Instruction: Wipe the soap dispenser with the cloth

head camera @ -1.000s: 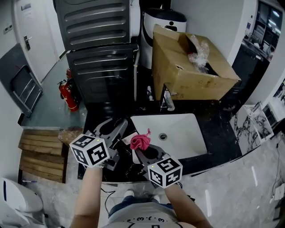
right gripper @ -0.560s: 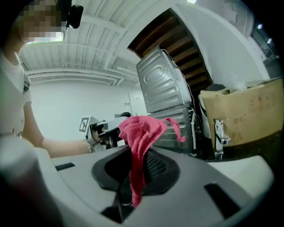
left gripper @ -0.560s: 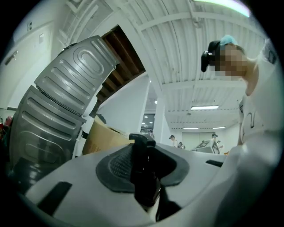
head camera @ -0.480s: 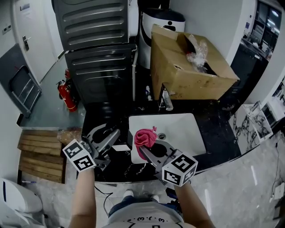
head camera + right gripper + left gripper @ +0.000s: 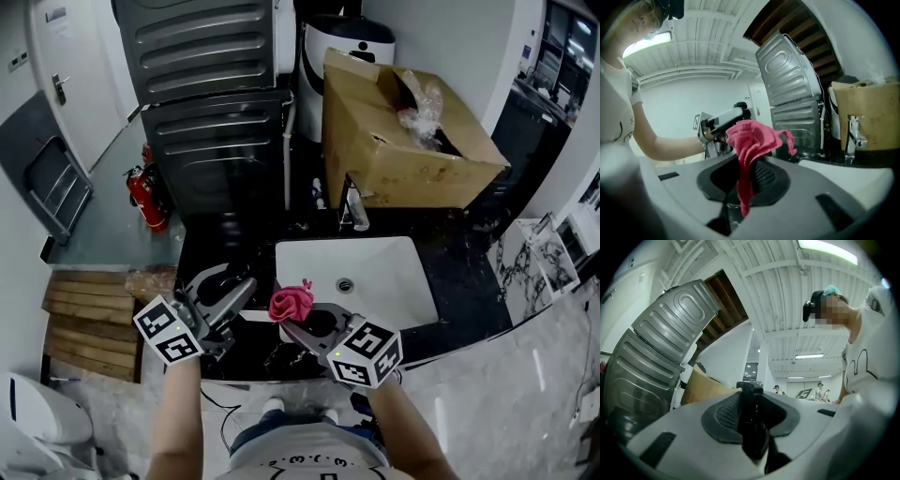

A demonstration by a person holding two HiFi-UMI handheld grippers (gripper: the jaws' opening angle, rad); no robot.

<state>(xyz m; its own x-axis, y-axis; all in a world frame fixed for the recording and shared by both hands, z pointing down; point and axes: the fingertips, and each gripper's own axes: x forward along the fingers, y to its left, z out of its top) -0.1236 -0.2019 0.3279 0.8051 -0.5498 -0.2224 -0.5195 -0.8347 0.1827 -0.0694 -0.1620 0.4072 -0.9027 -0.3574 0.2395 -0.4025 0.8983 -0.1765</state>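
Note:
My left gripper (image 5: 234, 292) is at the lower left of the head view, shut on a dark soap dispenser (image 5: 752, 437) that stands upright between its pads. Against the black counter in the head view the dispenser is hard to make out. My right gripper (image 5: 300, 323) is just to its right, shut on a crumpled pink cloth (image 5: 292, 302). The cloth (image 5: 752, 140) bunches above the right gripper (image 5: 747, 180) and hangs down between its pads. The left gripper (image 5: 721, 121) shows just behind the cloth in the right gripper view. Whether cloth and dispenser touch I cannot tell.
A white sink (image 5: 394, 281) is set in the black counter (image 5: 469, 272), with a faucet (image 5: 354, 208) behind it. An open cardboard box (image 5: 403, 141) stands at the back right. Dark ribbed metal panels (image 5: 216, 141) and a red fire extinguisher (image 5: 141, 199) are at the back left.
The left gripper drew back toward the lower left and turned. The right gripper raised the cloth, then brought it down and left, closer to the left gripper.

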